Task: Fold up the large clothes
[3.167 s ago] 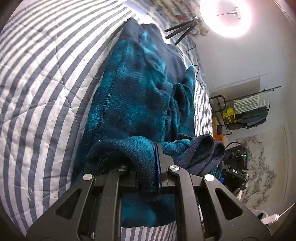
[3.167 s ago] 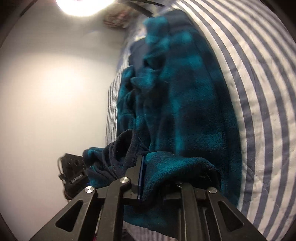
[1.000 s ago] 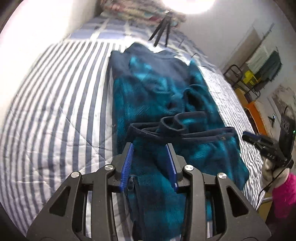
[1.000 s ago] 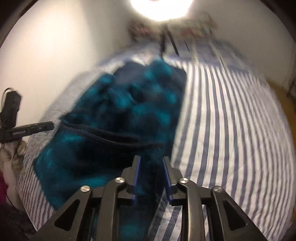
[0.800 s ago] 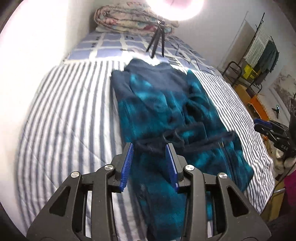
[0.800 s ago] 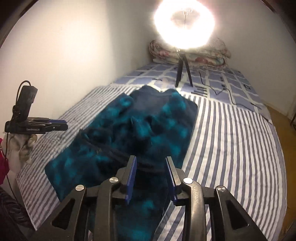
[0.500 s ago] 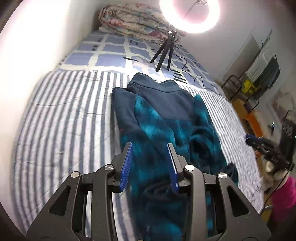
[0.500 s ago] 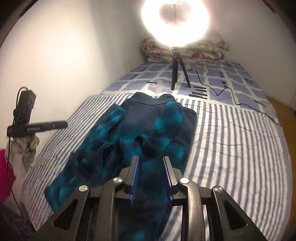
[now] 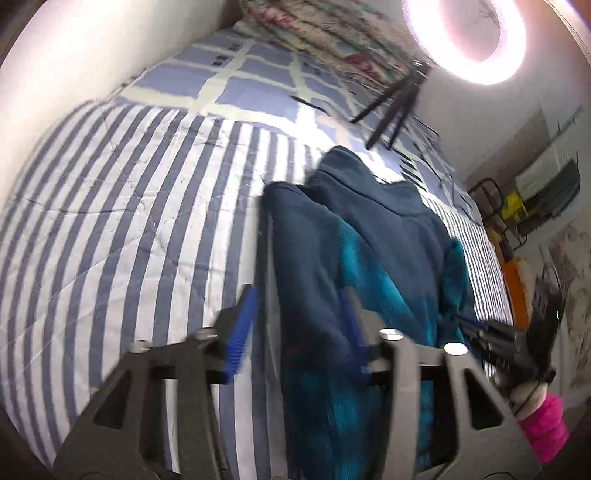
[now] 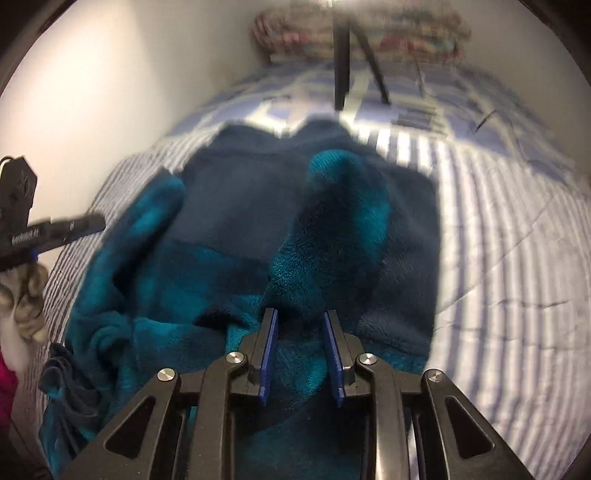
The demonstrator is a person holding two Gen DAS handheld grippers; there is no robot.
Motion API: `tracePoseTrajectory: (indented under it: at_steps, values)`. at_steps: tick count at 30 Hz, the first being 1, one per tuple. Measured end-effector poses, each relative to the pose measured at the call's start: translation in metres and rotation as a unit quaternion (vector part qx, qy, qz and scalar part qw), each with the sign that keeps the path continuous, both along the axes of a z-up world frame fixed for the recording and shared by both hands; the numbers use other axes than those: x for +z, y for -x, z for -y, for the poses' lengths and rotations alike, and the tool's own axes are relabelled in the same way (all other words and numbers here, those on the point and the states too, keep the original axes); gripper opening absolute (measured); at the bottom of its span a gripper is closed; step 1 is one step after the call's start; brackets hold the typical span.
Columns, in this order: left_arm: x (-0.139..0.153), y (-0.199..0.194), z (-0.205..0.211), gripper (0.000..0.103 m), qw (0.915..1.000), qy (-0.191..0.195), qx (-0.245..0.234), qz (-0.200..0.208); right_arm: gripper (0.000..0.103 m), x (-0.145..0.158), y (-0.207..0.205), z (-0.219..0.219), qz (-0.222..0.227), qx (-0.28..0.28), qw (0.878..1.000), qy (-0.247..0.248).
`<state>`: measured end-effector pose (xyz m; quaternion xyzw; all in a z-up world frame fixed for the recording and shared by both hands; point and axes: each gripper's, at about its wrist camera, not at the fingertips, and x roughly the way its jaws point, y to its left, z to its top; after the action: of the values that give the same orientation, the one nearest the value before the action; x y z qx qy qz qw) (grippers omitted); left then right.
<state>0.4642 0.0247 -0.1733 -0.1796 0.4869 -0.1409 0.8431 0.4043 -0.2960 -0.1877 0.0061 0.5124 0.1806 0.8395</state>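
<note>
A large teal and navy fleece jacket [image 9: 369, 266] lies lengthwise on the striped bed, collar toward the far end. It also shows in the right wrist view [image 10: 229, 236]. My left gripper [image 9: 299, 314] is open and empty, low over the jacket's left edge near the navy shoulder. My right gripper [image 10: 301, 332] is open and empty, just above a teal sleeve [image 10: 332, 229] that lies folded across the jacket's body.
The blue and white striped quilt [image 9: 110, 229] covers the bed, with a white wall along its left side. A ring light on a black tripod [image 9: 395, 107] stands past the collar. A folded floral blanket [image 9: 325, 33] lies at the far end. A clothes rack [image 9: 535, 195] stands right.
Both grippers let go of the jacket's hem, opened, and moved forward along the jacket toward its shoulders. The jacket now lies flat on the bed.
</note>
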Motion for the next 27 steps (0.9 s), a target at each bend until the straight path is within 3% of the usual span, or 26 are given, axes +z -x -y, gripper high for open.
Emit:
tracePoseTrajectory:
  at_steps: [3, 5, 6, 8, 10, 15, 17, 18, 19, 20, 21, 22, 24, 27]
  values:
    - [-0.011, -0.019, 0.002, 0.056, 0.9999, 0.001, -0.004, -0.013, 0.026, 0.007, -0.003, 0.006, -0.006, 0.019, 1.000, -0.023]
    - [-0.017, -0.030, 0.006, 0.056, 0.9998, -0.006, -0.010, -0.016, 0.030, 0.020, -0.005, 0.026, 0.005, 0.011, 0.997, -0.077]
    - [-0.019, -0.035, 0.007, 0.056, 0.9998, -0.010, -0.011, -0.015, 0.038, 0.027, -0.007, 0.040, 0.018, -0.001, 0.994, -0.104]
    - [-0.023, -0.041, 0.009, 0.056, 0.9998, -0.009, -0.011, -0.015, 0.054, 0.033, -0.014, 0.063, 0.042, -0.041, 0.992, -0.109]
    - [-0.024, -0.048, 0.011, 0.056, 0.9999, -0.006, -0.012, -0.011, 0.056, 0.026, -0.027, 0.085, 0.037, -0.083, 0.990, -0.109]
    - [-0.026, -0.062, 0.027, 0.055, 0.9992, -0.026, -0.032, 0.000, 0.058, -0.008, -0.054, 0.093, -0.007, -0.108, 0.986, -0.128]
    - [-0.027, -0.067, 0.037, 0.036, 0.9981, -0.038, -0.048, 0.002, 0.058, -0.015, -0.064, 0.089, -0.009, -0.112, 0.985, -0.130]
    - [-0.028, -0.068, 0.039, 0.033, 0.9979, -0.044, -0.049, 0.003, 0.058, -0.016, -0.067, 0.086, -0.002, -0.112, 0.985, -0.131]
    - [-0.028, -0.069, 0.043, 0.024, 0.9976, -0.048, -0.049, 0.006, 0.058, -0.016, -0.070, 0.084, 0.004, -0.108, 0.985, -0.135]
    - [-0.028, -0.069, 0.045, 0.012, 0.9975, -0.048, -0.051, 0.010, 0.051, -0.016, -0.073, 0.080, 0.004, -0.103, 0.985, -0.139]
    - [-0.028, -0.069, 0.047, 0.011, 0.9976, -0.046, -0.051, 0.013, 0.025, -0.017, -0.076, 0.075, 0.003, -0.096, 0.985, -0.142]
    - [-0.027, -0.068, 0.048, 0.009, 0.9977, -0.045, -0.049, 0.015, 0.015, -0.018, -0.078, 0.069, -0.003, -0.088, 0.986, -0.139]
    - [-0.024, -0.066, 0.050, 0.007, 0.9975, -0.044, -0.049, 0.025, 0.007, -0.012, -0.077, 0.063, 0.012, -0.082, 0.990, -0.114]
    - [-0.012, -0.061, 0.050, 0.006, 0.9967, -0.045, -0.050, 0.046, 0.005, 0.002, -0.070, 0.061, 0.039, -0.071, 0.992, -0.095]
